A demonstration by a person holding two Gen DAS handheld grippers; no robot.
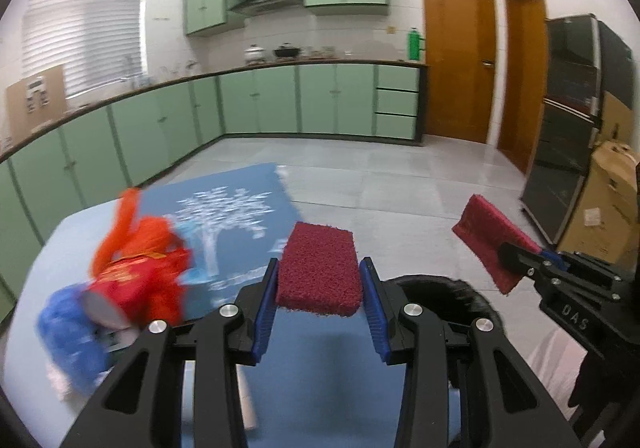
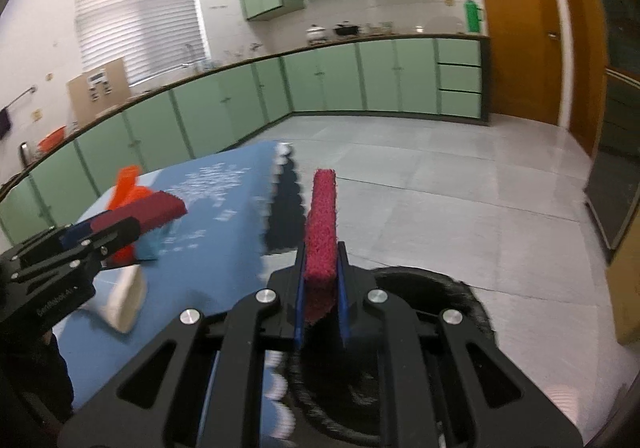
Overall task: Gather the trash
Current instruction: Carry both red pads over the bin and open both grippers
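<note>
My left gripper [image 1: 320, 284] is shut on a dark red scouring pad [image 1: 320, 268], held flat above the blue tablecloth [image 1: 228, 216]. My right gripper [image 2: 320, 284] is shut on a second red scouring pad [image 2: 322, 224], held on edge above a black bin [image 2: 432, 288]. The right gripper with its pad also shows in the left wrist view [image 1: 492, 244], and the left gripper with its pad shows in the right wrist view [image 2: 140, 214]. A blurred pile of trash lies left on the table: an orange bag [image 1: 136, 236], a red can [image 1: 124, 288] and a blue wrapper [image 1: 72, 336].
The black bin's rim [image 1: 444, 284] sits just off the table's right edge. A white packet [image 2: 124, 300] lies on the cloth. Green cabinets [image 1: 280, 100] line the far walls. Wooden doors [image 1: 456, 56], a dark cabinet [image 1: 568, 120] and a cardboard box [image 1: 600, 200] stand at the right.
</note>
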